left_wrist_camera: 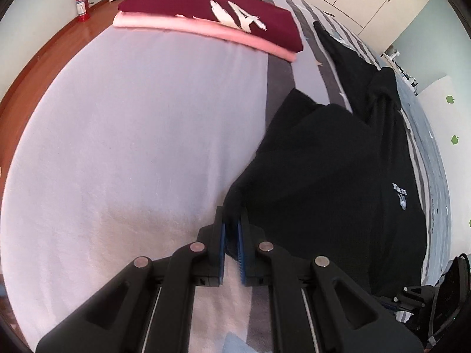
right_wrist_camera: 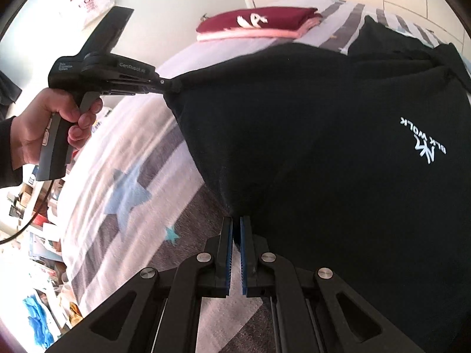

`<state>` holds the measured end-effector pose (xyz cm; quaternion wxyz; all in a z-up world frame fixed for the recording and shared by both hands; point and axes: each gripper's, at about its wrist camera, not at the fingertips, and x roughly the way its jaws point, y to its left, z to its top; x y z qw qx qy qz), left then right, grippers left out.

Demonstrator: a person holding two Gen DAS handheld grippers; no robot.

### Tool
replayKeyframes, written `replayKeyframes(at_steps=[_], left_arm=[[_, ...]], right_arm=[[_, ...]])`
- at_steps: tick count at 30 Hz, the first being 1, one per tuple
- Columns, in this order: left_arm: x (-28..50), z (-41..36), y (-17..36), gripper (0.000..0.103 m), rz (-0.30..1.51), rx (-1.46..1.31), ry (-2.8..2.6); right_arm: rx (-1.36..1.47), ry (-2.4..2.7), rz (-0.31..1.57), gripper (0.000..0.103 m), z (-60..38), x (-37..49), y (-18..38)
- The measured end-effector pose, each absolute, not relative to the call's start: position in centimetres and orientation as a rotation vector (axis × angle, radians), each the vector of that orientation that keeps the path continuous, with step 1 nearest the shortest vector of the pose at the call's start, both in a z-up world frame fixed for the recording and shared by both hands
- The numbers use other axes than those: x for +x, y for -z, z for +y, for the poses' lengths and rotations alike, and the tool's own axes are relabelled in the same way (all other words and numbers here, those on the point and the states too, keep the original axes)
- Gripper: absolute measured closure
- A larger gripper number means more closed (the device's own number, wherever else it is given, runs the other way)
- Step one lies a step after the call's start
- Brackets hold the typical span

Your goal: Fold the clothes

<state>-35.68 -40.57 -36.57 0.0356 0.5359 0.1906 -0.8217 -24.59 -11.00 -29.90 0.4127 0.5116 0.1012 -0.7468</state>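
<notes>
While both tools are pressed together on cloth, the black garment (right_wrist_camera: 323, 161) hangs stretched between them above the bed (left_wrist_camera: 132, 147). Nearest, the right tool (right_wrist_camera: 236, 229) pinches one point of the lower edge; the left tool (left_wrist_camera: 231, 223) pinches another point on the same edge, held by the person's hand (right_wrist_camera: 44, 129). Gripping two separated points keeps the edge taut, so the panel can be carried flat and laid without creases. The far part of the garment, with what appears to be a sleeve (left_wrist_camera: 332, 47), lies trailing on the striped bedcover; its exact lay is hard to judge in the dark fabric. The printed logo (right_wrist_camera: 424, 144) faces up. Farther back, a maroon garment (left_wrist_camera: 206, 11) sits folded on a pink one (left_wrist_camera: 206, 31), stacked clear of the working area near the bed's far edge.
</notes>
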Motion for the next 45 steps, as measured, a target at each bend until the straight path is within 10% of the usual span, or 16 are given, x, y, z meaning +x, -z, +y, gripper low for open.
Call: replayKeyframes(at_steps=[9,40,45], left_arm=[[-35.4,-41.5,37.0,0.084,0.588,1.665,2.448],[-35.4,-30.4,36.6,0.085,0.297,1.705,2.621],[-34.6,-29.0,34.6,0.085,0.34,1.63,2.671]], right_arm=[[1.293,1.833,0.26,0.093,-11.0,-24.6,29.1],[1.46,2.175,-0.161,0.082,8.0,-29.6,28.1],[1.554,2.244,-0.323,0.065,14.4,-29.1,28.3]])
